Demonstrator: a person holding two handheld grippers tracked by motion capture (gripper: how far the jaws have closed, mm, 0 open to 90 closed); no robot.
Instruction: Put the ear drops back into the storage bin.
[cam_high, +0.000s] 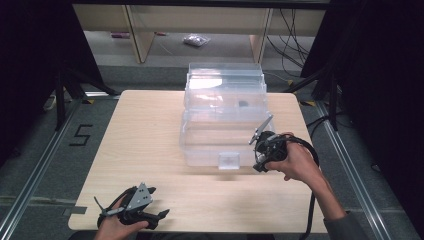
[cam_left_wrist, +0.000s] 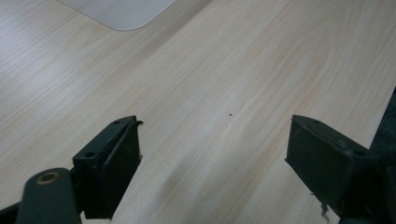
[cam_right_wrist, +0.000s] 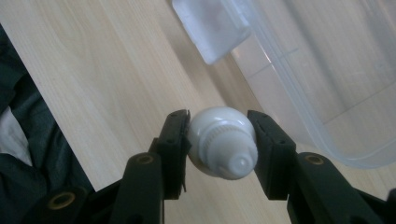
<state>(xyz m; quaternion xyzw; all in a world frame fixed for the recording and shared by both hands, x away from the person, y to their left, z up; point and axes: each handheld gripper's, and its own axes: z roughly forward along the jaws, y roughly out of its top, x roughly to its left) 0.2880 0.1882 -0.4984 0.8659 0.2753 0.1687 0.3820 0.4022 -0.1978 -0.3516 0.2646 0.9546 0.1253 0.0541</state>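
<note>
The clear plastic box (cam_high: 225, 120) blocks the middle of the table (cam_high: 140, 150), while its left side is free for passing.

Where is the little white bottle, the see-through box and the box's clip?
White bottle (cam_right_wrist: 223, 142), right gripper view, on its ribbed neck.
Clear box (cam_high: 225, 132), high view, on its front wall.
Box clip (cam_high: 229, 160), high view, on its flat face.

Two claws (cam_high: 159, 202) (cam_right_wrist: 218, 140); one white bulb (cam_right_wrist: 222, 142); one clear plastic box (cam_high: 225, 117); one table (cam_high: 150, 145)
</note>
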